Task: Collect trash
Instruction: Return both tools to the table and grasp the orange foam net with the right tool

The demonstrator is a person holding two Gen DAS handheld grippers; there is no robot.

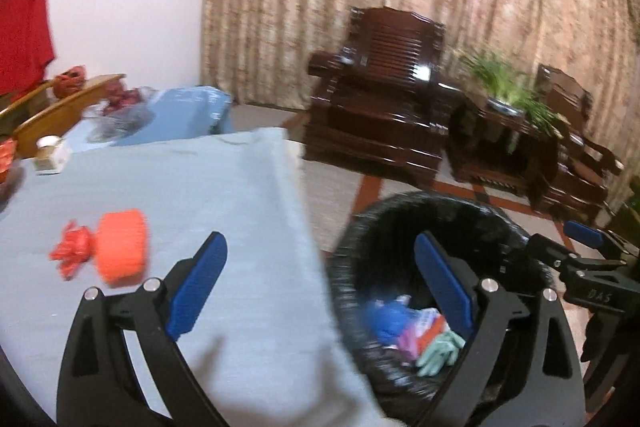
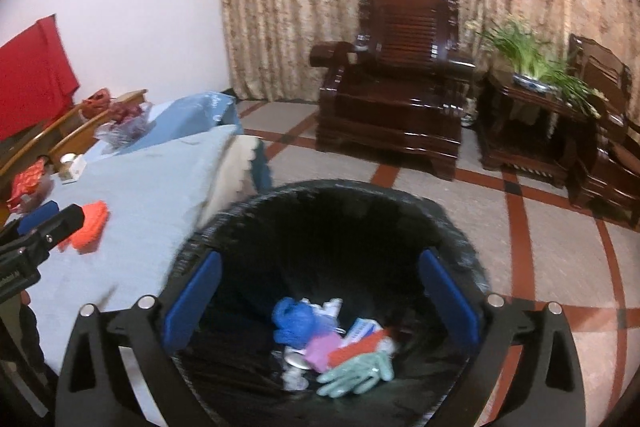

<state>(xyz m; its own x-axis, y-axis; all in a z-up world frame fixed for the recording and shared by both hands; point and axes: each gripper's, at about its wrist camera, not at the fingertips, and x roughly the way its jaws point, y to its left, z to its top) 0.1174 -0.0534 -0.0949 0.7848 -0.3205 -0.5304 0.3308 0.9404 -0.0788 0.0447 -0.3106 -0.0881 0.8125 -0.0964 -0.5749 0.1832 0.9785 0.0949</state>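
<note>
A black-lined trash bin [image 2: 332, 199] stands on the floor beside the table and holds several scraps, among them a green glove [image 2: 356, 373] and a blue glove [image 2: 294, 319]. My right gripper [image 2: 320, 299] is open and empty over the bin's mouth. My left gripper [image 1: 320, 283] is open and empty, straddling the table's right edge and the bin [image 1: 400, 211]. An orange knitted piece [image 1: 122, 247] and a crumpled red scrap [image 1: 72, 251] lie on the light blue tablecloth [image 1: 200, 187], left of the left gripper. The orange piece also shows in the right wrist view [image 2: 94, 223].
A small jar and white box [image 1: 50, 155] and a clear bag with red items [image 1: 120, 107] sit at the table's far side. Wooden chairs [image 1: 60, 107] stand behind it. A dark wooden armchair [image 2: 396, 87] and a side table with a plant [image 2: 532, 95] stand across the tiled floor.
</note>
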